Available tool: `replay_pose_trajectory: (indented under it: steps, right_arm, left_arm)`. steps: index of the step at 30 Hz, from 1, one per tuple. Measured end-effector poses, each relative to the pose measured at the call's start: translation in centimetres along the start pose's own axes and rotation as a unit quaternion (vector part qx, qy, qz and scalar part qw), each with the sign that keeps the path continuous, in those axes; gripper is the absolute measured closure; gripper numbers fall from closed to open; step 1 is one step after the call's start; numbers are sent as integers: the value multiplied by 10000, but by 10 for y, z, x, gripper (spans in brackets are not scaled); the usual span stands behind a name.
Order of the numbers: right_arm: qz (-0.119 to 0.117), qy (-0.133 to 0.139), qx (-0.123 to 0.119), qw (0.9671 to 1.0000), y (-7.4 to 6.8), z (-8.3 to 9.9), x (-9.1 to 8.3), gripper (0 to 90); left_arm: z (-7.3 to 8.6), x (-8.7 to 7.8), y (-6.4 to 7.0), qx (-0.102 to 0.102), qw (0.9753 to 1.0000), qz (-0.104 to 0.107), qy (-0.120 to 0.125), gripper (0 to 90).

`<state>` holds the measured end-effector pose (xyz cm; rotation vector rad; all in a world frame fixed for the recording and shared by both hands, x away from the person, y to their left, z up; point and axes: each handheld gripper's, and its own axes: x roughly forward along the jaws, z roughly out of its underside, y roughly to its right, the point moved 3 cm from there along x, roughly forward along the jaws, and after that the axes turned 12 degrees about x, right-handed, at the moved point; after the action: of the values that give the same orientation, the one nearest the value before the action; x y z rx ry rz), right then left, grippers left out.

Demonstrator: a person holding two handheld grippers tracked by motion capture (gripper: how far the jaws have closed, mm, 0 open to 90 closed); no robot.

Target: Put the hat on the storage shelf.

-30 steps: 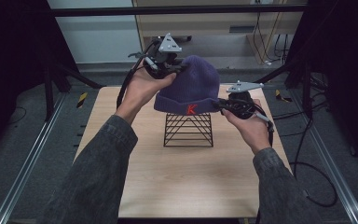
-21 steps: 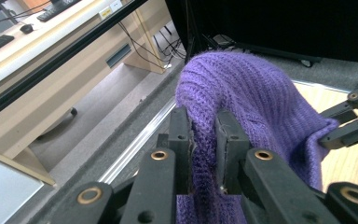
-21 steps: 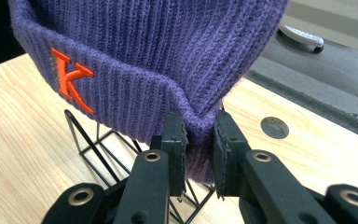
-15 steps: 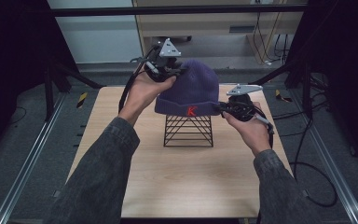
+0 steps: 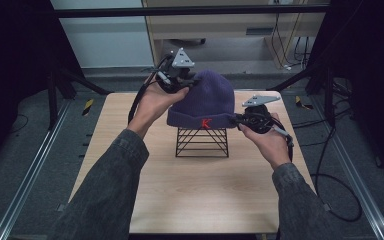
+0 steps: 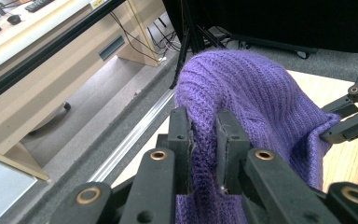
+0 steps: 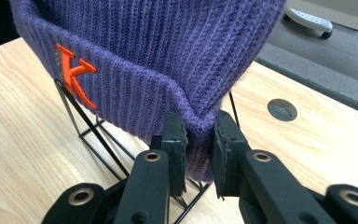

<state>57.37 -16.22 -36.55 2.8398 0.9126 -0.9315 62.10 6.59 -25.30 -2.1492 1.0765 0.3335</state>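
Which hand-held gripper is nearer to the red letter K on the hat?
Right. The right hand-held gripper pinches the cuff of the purple hat just beside the K. The left hand-held gripper grips the knit up near the crown, farther away.

Hat (image 5: 207,97): purple rib knit, same rib on the folded cuff.
Letter (image 5: 206,123): red-orange "K" stitched on the cuff; bright orange-red in the right gripper view.
Rack (image 5: 202,142): black wire, open lattice of thin bars.
Table (image 5: 190,195): pale wood, fine straight grain; one dark round hole near the far edge in the right gripper view.
Left gripper (image 6: 204,140): black, brass-coloured rivets; grey plate on top.
Right gripper (image 7: 199,142): black, brass-coloured rivets; grey plate on top.
Sleeves (image 5: 107,195): dark grey, mottled.
Floor (image 5: 35,125): dark grey; yellow-and-black striped markers beside the table.
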Motion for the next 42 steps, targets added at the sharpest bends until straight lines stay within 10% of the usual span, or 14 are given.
replay_pose_trajectory:
  steps: [42]
  right_arm:
    - [-38,-321,18,9995,6,32,12,769]
  left_arm:
    - [29,13,24,-13,9993,368,-116,777]
